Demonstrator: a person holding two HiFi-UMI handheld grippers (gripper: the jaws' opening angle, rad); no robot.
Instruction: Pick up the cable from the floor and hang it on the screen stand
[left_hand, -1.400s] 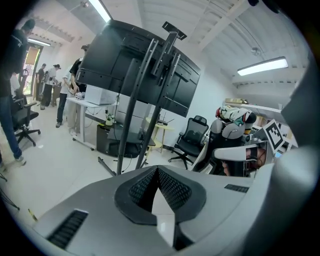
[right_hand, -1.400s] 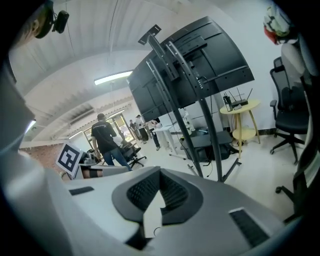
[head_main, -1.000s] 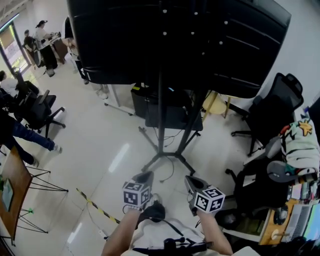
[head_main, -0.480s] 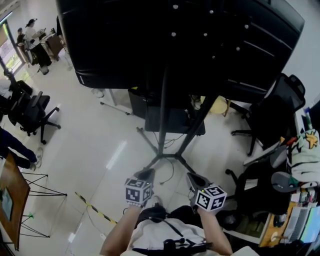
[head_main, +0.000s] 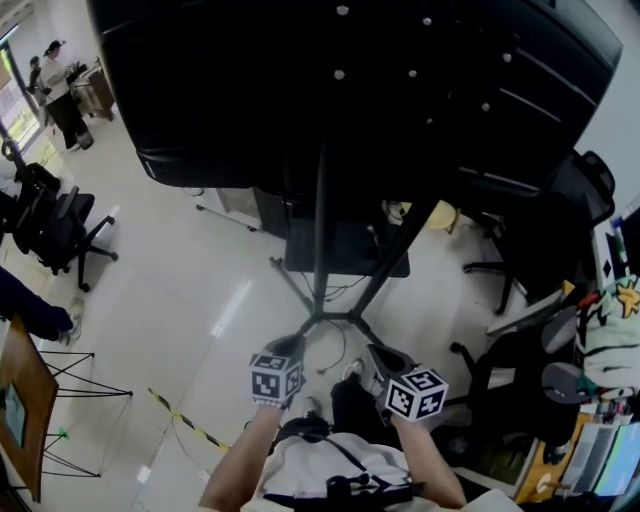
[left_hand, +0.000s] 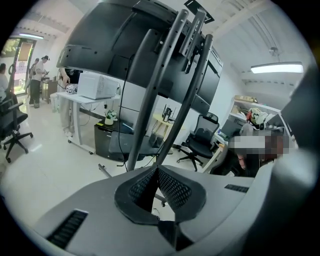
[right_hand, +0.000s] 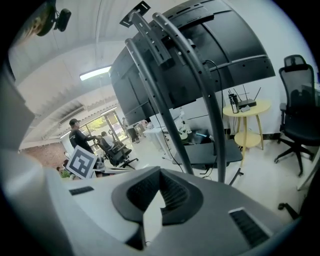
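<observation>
On the pale floor at the foot of the stand (head_main: 320, 230), the cable (head_main: 341, 352) lies in a loose dark curl beside the spread legs. It sits between the two grippers and slightly toward their twelve o'clock. The left gripper (head_main: 292, 346) hangs at the cable's nine o'clock, its jaws pressed together with nothing between them. The right gripper (head_main: 374, 356) hangs at the cable's three o'clock, also closed and empty. Both point forward and down at the stand's base, and the cable lies free of both.

Up the pole sits a black shelf (head_main: 345, 248), and above it the screen (head_main: 350, 90) fills the twelve o'clock side. A black chair (head_main: 540, 230) stands at two o'clock and another chair (head_main: 60, 225) at nine. Striped tape (head_main: 185, 415) crosses the floor at seven. People (head_main: 55, 80) stand far off at ten.
</observation>
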